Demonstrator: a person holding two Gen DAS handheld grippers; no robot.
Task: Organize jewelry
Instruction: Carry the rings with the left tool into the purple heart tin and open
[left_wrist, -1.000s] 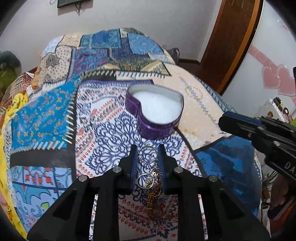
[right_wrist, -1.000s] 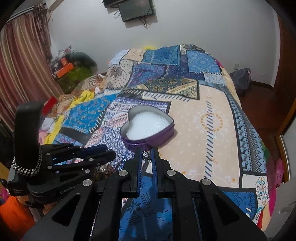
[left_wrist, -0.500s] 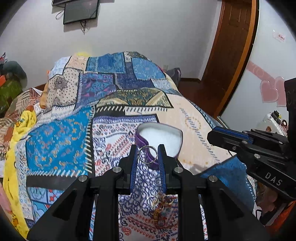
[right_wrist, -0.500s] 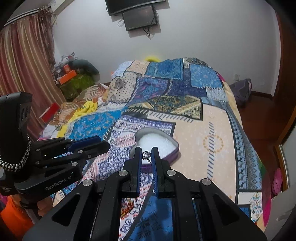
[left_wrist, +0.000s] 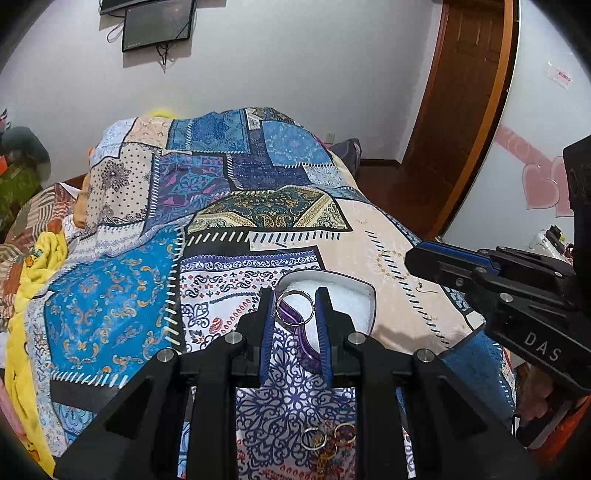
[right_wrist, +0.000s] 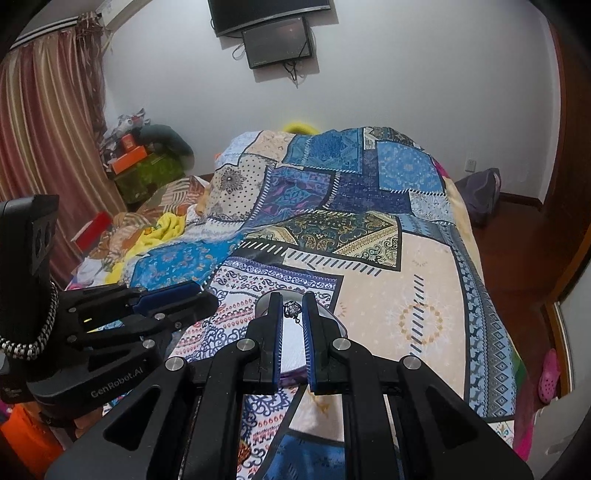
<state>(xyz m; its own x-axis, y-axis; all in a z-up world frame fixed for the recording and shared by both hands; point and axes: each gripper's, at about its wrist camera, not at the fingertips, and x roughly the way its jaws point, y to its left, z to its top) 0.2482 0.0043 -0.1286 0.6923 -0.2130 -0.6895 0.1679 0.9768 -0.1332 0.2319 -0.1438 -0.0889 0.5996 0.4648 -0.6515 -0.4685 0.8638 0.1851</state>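
Left gripper (left_wrist: 294, 308) pinching ring (left_wrist: 294, 307), right gripper (right_wrist: 293, 310) perhaps an earring (right_wrist: 291, 309)

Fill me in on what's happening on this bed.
A person is sorting jewelry with two handheld tools. The left tool grips a silver ring; the right tool pinches a small dark trinket. Both hover near the purple heart-shaped tin with white lining on the patchwork bedspread. More small rings lie closer in.

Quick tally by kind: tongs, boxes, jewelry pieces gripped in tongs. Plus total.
Tongs: 2 (left tongs, right tongs)
Heart-shaped box: 1
Gripped jewelry pieces: 2 (silver ring, dark charm)
Total: 5
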